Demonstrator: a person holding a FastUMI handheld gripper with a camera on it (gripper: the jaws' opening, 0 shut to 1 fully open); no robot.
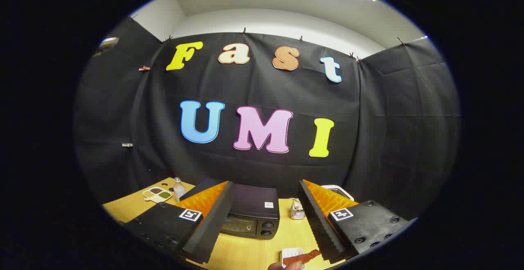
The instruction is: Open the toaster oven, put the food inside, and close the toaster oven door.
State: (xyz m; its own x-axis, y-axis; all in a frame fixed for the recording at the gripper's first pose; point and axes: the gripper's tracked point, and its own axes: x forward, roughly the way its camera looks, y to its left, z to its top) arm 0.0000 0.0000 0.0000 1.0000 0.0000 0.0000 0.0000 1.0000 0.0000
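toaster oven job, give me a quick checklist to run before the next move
1. Fingers spread wide, nothing between them: ok.
2. Toaster oven ahead of the fingers on the table, part hidden by one finger: ok.
3. Oven door looks closed, opening not yet done: not ok.
4. Food strip on the small white dish close by, a fingertip touching it: ok.
5. Small wire basket beside the oven, apart from it: ok.
6. Door handle placement: cannot tell.

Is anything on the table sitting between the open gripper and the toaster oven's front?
Nothing visible does. The gripper is open and the toaster oven shows between its fingers, with bare table before its door. The small wire basket stands beside it.
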